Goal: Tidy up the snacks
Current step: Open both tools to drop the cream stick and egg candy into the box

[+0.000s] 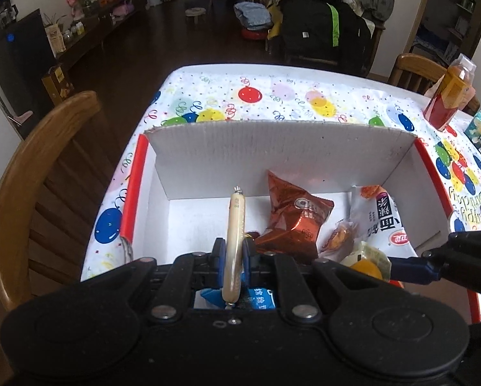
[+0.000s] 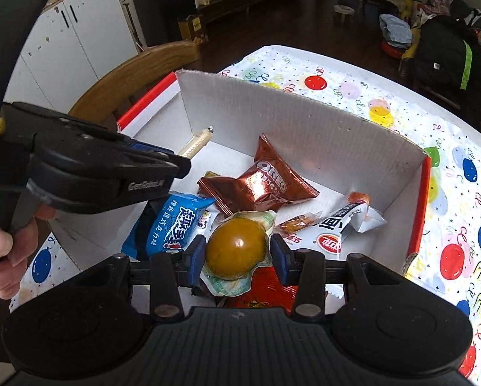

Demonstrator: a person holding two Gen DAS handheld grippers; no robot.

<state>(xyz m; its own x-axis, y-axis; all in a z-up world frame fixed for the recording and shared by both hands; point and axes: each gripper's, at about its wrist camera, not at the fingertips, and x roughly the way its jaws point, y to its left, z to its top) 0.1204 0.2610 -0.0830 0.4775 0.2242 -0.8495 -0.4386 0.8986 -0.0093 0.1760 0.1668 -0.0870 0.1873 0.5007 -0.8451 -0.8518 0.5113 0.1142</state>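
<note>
Left gripper [image 1: 233, 252] clamps the sausage [image 1: 234, 241] upright over the box [image 1: 282, 148], evidently for sorting. Right gripper [image 2: 237, 254] pinches the egg pack [image 2: 237, 251] above the box's near side.

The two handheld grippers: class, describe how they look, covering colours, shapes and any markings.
Both are matte black plastic. The left gripper and the right gripper each have blue finger pads, angled black linkage arms with silver rivets, and two round discs on a broad body. From the right wrist view, the left one's side bears grey "GenRobot.AI" lettering.
</note>
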